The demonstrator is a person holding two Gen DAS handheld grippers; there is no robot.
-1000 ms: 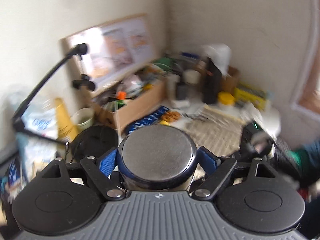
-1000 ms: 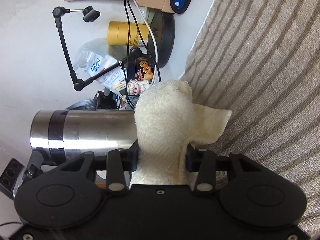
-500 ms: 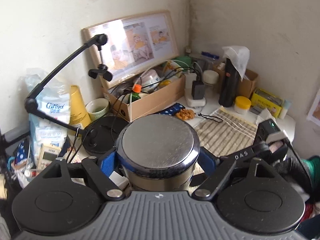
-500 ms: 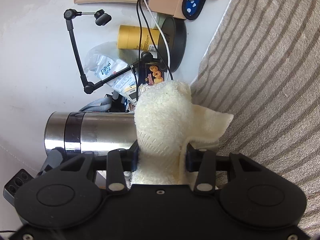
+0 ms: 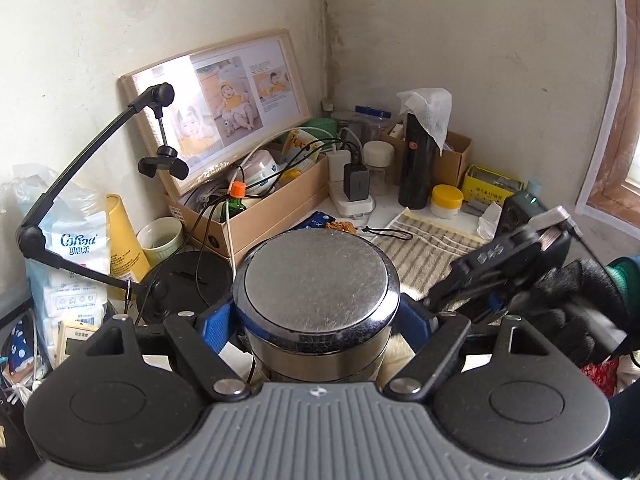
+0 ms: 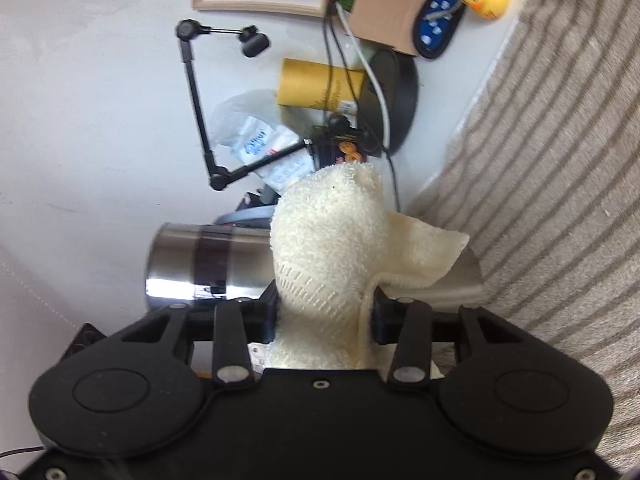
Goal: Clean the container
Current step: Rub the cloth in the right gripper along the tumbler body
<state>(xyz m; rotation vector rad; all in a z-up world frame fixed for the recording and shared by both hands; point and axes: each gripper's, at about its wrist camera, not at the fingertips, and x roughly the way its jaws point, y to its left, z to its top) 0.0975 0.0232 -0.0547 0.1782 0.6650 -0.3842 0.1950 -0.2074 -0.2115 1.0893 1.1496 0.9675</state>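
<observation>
My left gripper (image 5: 318, 320) is shut on a steel cylindrical container (image 5: 316, 292), held above the table with its flat end facing the camera. In the right wrist view the container (image 6: 208, 266) lies sideways with a dark band near its end. My right gripper (image 6: 324, 308) is shut on a cream terry cloth (image 6: 332, 248), which rests against the container's side and hides its middle. In the left wrist view the right gripper's body (image 5: 508, 264) is just right of the container, with a bit of cloth showing below.
A striped towel (image 5: 424, 248) covers the table. Behind stand a cardboard box of clutter (image 5: 256, 208), a photo frame (image 5: 216, 108), a black bottle (image 5: 416, 168), a yellow tube (image 5: 124, 240), a black round lid (image 5: 180, 280), a phone-holder arm (image 5: 80, 168) and cables.
The left wrist view has steadied and tilted down toward the table. In the right wrist view the container has slid rightward, so less of it shows beside the cloth.
</observation>
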